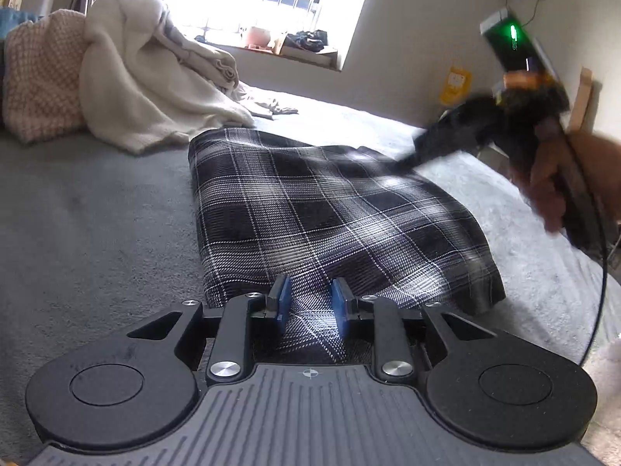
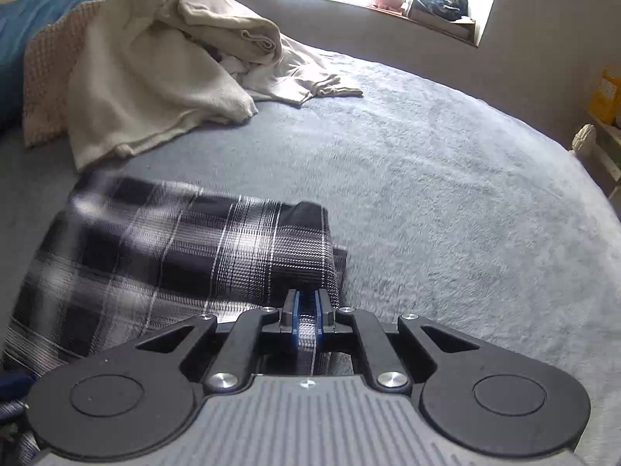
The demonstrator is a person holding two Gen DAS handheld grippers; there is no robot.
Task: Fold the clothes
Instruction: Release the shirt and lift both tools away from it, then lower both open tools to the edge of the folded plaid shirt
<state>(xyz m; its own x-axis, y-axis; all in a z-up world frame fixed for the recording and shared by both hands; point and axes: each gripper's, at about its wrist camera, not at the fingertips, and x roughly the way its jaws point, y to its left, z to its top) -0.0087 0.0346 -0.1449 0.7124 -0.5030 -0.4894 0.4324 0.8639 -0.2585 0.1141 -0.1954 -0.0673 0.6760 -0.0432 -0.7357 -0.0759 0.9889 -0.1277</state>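
So the plaid shirt (image 1: 310, 209) is lying on the grey bed (image 1: 97, 213), already folded down into a rough rectangle, with its near edge right under and between the left gripper (image 1: 309, 298) fingers. Those fingers stand narrowly apart, the cloth running between them, but the blue pads (image 1: 284, 299) aren't pressing on it, so that side looks let go.

The right gripper (image 2: 306, 305) is a different story: its fingers are pinched tight on a strip of the plaid at the shirt's right-hand corner, and you can see fabric running back between the pads. In the left wrist view that gripper and the hand (image 1: 562, 182) on it are motion-blurred, out past the far right corner of the shirt.

My guess is this is the laying-down part of a fold. To do it well: keep the pinched corner low and carry it straight until it lines up with the layer underneath the fingers, then open up only once the cloth rests flat. Letting go early means a crooked edge or a bunched corner. The left fingers could press the near edge down so the stack doesn't slide.

The cream blanket (image 2: 155, 66) heaped well beyond the fingers is out of the way.
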